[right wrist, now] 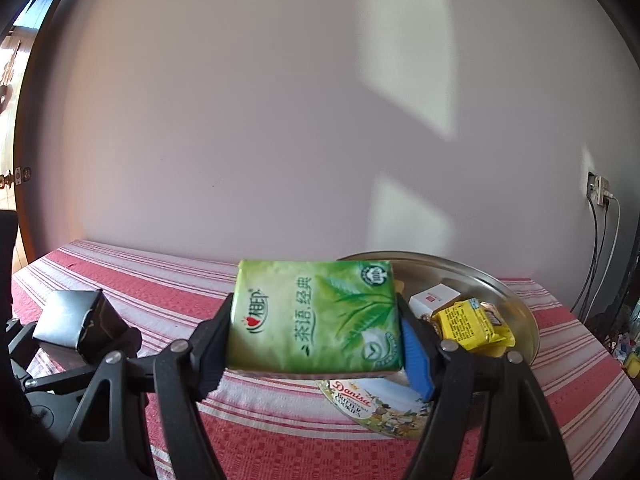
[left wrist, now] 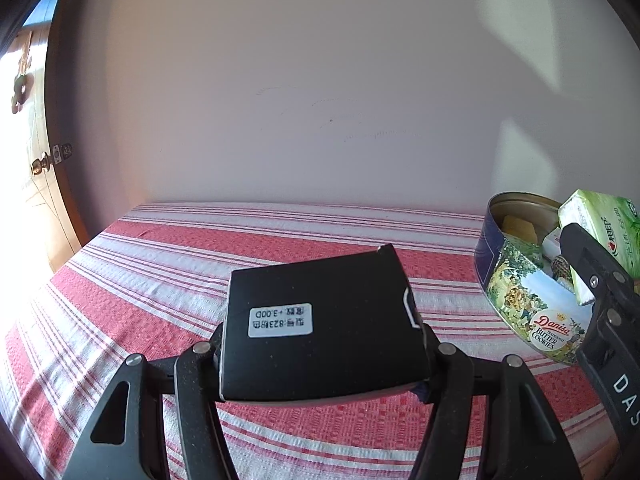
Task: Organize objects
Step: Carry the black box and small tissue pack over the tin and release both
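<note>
My left gripper is shut on a black box with a white label, held above the red-and-white striped cloth. My right gripper is shut on a green tissue pack, held over the near rim of a round cookie tin. The tin lies at the right in the left wrist view, with the tissue pack and the right gripper's black finger above it. In the right wrist view the black box shows at the left.
Inside the tin lie a yellow snack packet and a small white box. A plain wall stands behind the table. A wooden door with a brass knob is at far left. A wall socket with cables hangs at right.
</note>
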